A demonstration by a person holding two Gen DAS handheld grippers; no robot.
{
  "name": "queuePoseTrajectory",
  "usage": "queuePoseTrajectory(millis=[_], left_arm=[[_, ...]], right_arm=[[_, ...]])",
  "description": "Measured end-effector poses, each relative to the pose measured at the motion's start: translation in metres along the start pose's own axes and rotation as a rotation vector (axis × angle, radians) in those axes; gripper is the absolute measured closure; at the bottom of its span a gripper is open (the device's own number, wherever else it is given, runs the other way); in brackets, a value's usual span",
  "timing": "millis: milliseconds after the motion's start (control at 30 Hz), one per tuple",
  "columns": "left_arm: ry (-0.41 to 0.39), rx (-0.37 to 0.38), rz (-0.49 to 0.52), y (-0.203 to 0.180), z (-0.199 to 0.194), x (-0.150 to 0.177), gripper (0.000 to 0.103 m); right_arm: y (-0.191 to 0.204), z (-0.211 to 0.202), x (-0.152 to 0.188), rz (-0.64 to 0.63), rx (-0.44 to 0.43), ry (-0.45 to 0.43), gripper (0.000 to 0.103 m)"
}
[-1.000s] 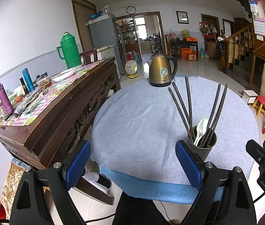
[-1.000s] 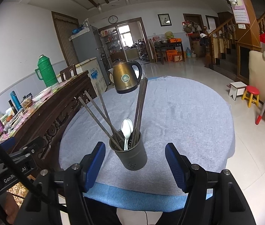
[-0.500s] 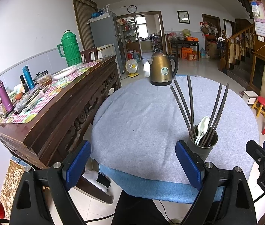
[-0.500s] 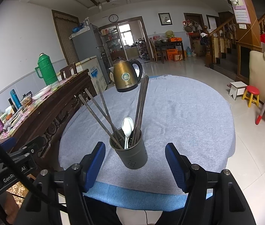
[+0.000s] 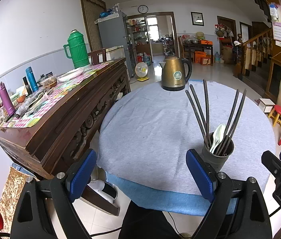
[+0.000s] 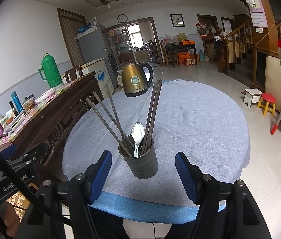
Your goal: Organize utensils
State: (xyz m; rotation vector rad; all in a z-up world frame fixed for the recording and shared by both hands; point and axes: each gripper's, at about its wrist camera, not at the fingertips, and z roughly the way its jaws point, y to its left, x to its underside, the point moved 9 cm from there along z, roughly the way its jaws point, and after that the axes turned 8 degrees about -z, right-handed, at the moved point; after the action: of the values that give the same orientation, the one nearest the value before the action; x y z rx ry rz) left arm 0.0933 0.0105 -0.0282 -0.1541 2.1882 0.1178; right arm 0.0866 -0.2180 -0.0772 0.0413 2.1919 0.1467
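Grey holder [image 6: 143,164] unmoved, chopsticks [image 6: 153,115] unchanged, both claws still spread, empty

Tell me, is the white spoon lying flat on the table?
No, the white spoon stands in the dark holder among the chopsticks.

1. Utensil holder [image 6: 142,164]: dark grey round cup, small holes low on its wall. Stands upright on the grey cloth of the round table [image 6: 200,119], near the table's near edge, a little toward its left side.
2. Chopsticks [image 6: 152,115]: five, dark, long, thin. All stand in the holder, lower ends inside, upper ends well above the rim. Three fan out leaning left; two lean slightly right, close together, almost parallel.
3. Spoon [image 6: 137,134]: white, short-handled. Stands in the holder between the two chopstick groups, handle down, bowl up, just above the rim.
4. The cloth around the holder carries no loose utensils.
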Motion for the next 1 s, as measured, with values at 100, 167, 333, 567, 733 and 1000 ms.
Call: queuePoseTrajectory(millis=[100,167,333,567,733,1000], left_arm=[[0.002,0.000,-0.003,0.0012,0.0003,0.0000,0.012],[0.004,0.000,-0.004,0.0021,0.0011,0.0000,0.012],[0.006,0.000,-0.003,0.0023,0.0016,0.0002,0.012],[0.006,0.000,-0.003,0.0022,0.0015,0.0001,0.012],[0.006,-0.001,-0.002,0.0015,0.0011,0.0001,0.012],[0.006,0.000,-0.003,0.0004,0.0010,-0.0003,0.012]], right_arm=[[0.0007,-0.0003,-0.0001,-0.005,0.000,0.000,0.033],[0.0010,0.0001,-0.0001,-0.007,-0.001,0.001,0.033],[0.0016,-0.0001,0.0002,-0.007,-0.003,0.002,0.033],[0.0005,-0.0015,-0.0008,-0.001,-0.004,-0.004,0.033],[-0.0010,-0.0036,-0.0026,0.004,-0.003,-0.011,0.033],[-0.0020,-0.0035,-0.0034,0.003,-0.002,-0.014,0.033]])
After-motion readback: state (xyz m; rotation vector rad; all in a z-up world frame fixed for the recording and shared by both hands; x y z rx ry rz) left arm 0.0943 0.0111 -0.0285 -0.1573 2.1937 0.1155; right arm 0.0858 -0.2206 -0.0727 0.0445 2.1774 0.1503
